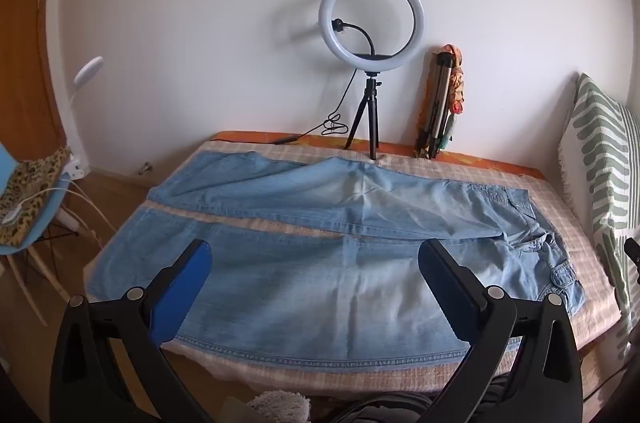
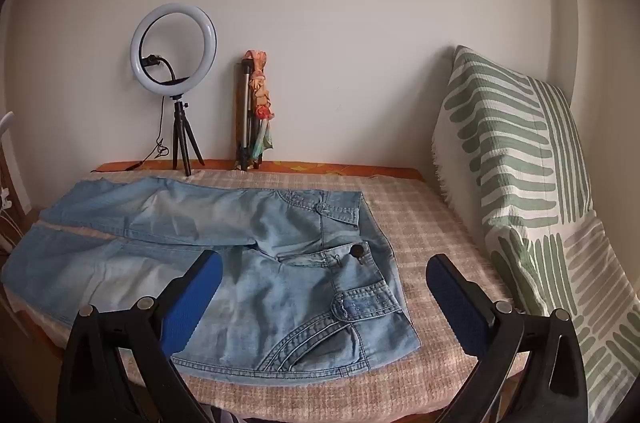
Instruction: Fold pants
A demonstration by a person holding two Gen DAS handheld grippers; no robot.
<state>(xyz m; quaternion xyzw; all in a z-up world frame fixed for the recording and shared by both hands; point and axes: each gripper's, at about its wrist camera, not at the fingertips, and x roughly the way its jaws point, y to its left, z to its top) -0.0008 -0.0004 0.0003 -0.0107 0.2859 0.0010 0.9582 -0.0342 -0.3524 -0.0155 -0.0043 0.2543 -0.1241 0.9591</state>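
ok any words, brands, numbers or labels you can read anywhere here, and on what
None: no readable text in either view.
The jeans show only stitching and a plain dark button; any marking on it is too small to read.
The ring light and striped pillow carry no visible lettering.

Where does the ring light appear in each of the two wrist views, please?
Left wrist: the ring light stands upper centre on its tripod, against the wall behind the pants.
Right wrist: the ring light stands upper left, behind the pant legs.
Shared landmark: the folded tripod leaning on the wall just right of it.
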